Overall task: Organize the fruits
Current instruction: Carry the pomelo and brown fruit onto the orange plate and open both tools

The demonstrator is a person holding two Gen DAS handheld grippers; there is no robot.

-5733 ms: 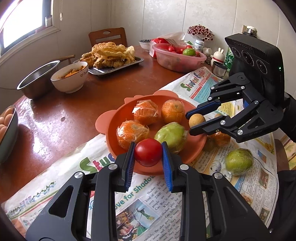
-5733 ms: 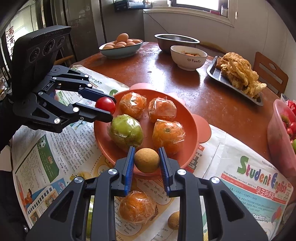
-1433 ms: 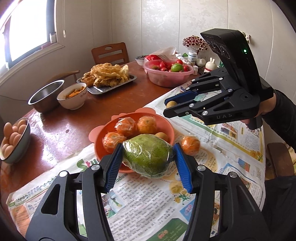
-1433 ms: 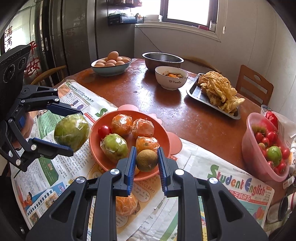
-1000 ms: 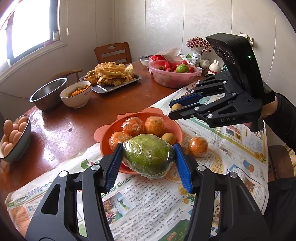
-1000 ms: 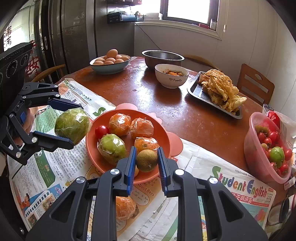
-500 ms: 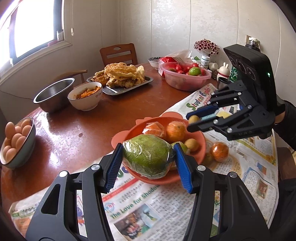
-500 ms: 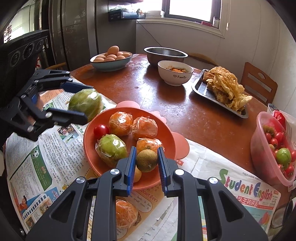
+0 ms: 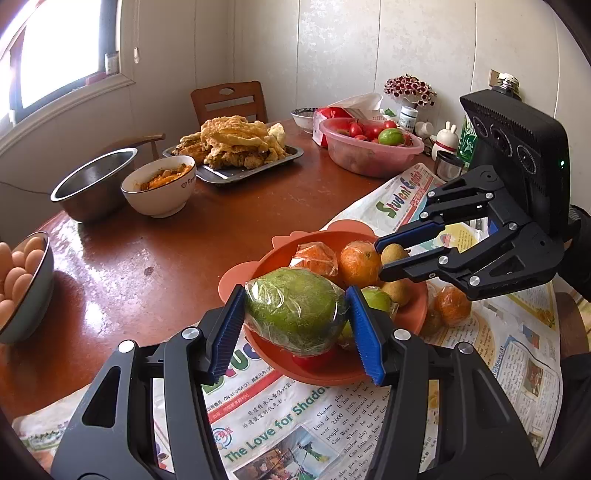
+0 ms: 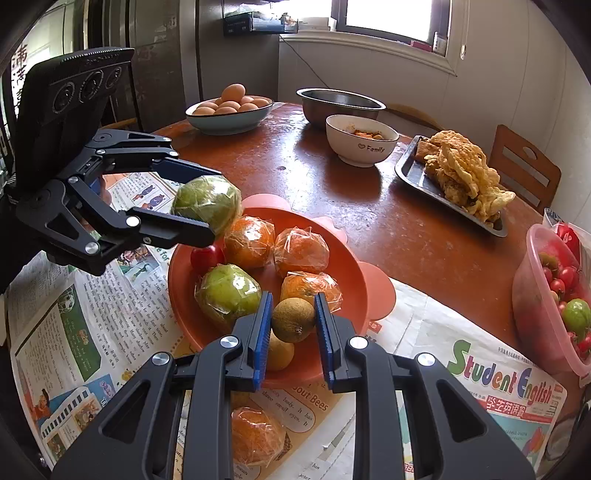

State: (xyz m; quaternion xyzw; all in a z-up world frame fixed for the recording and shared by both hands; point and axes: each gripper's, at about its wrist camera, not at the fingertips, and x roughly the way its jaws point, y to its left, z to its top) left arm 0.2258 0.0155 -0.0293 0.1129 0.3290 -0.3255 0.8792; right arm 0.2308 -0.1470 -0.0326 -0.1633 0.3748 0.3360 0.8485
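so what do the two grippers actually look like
Both are matte black linkage frames with silver pivot bolts and ribbed blue finger pads. The right gripper carries a black box with three round lenses and a green light; the left gripper has a matching box. Dark sleeves sit behind them.

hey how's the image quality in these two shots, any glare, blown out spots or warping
Left wrist view: window blown out white, sheen on the table, glints on the wrapped green fruit. Right wrist view: window also overexposed, left side dim. Both show fisheye bending and dark corners; focus looks sharp.
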